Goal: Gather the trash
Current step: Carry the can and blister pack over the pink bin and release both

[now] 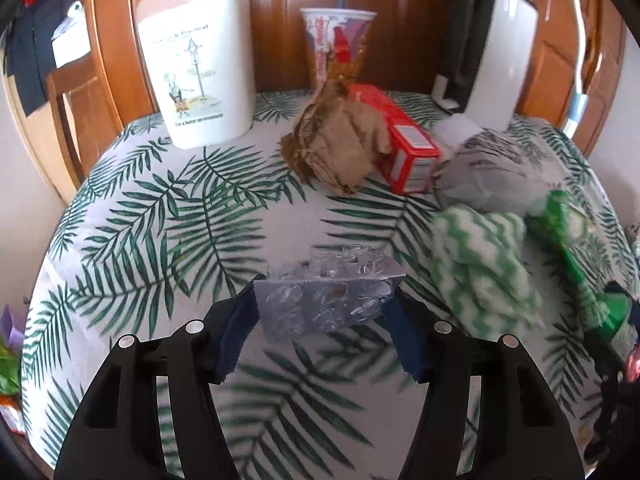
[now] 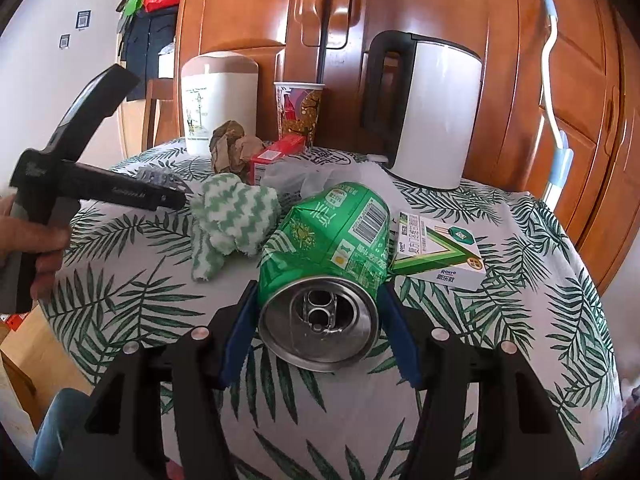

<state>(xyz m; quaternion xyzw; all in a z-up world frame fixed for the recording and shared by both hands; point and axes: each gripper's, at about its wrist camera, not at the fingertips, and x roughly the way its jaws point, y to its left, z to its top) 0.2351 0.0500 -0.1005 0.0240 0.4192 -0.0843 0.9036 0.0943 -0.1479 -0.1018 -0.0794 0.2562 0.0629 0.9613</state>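
My left gripper (image 1: 323, 309) is shut on an empty clear blister pack (image 1: 328, 296), with the blue pads (image 1: 240, 320) pressing on its two ends just above the leaf-print table (image 1: 160, 220). My right gripper (image 2: 318, 304) is shut on a dented green drink can (image 2: 332, 236), whose open top faces the camera. In the right wrist view the left gripper (image 2: 176, 200) reaches in from the left, held by a hand (image 2: 28, 240). A white bin with a brown lid (image 1: 200, 68) stands at the back left of the table.
Crumpled brown paper (image 1: 340, 144), a red carton (image 1: 404, 144), a grey crumpled bag (image 1: 492, 172) and a green-and-white cloth (image 1: 480, 260) lie on the table. A paper cup (image 1: 338, 44) and a white kettle (image 1: 492, 56) stand at the back. A white-and-green box (image 2: 440, 252) lies to the right of the can.
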